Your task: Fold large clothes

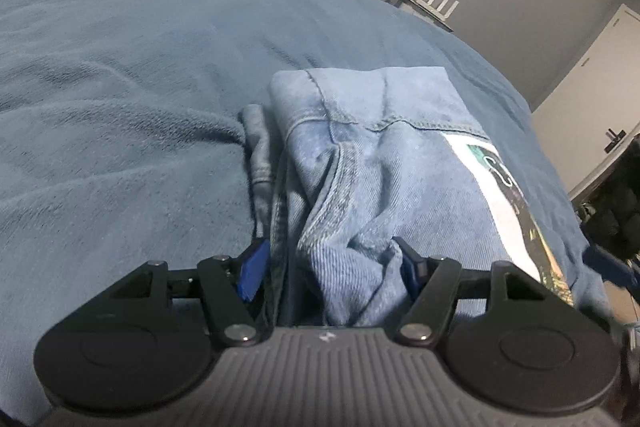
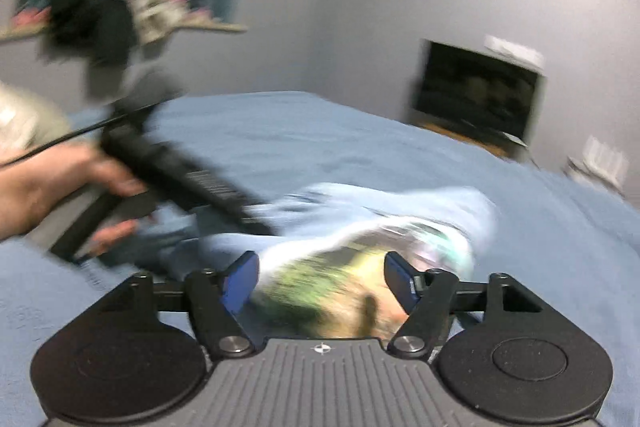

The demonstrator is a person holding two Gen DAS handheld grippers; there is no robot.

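Left gripper [image 1: 332,267]: blue-padded fingers [image 1: 253,271] spread wide, with bunched edge of the light-blue denim garment with a printed white panel [image 1: 372,155] lying between them. Cloth touches both pads but looks loosely bracketed, not pinched; likely positioned to take or steady the near edge.

Garment lies in a compact folded stack on the blue fleece bed cover [image 1: 120,67], extending ahead of the left fingers.

Right gripper [image 2: 322,279]: view heavily blurred. Fingers spread, printed panel directly between and ahead of them. Whether they press cloth, cannot tell. Left hand [image 2: 48,183] visible beyond, gripping its handle.

Judgement: fold nearly complete.
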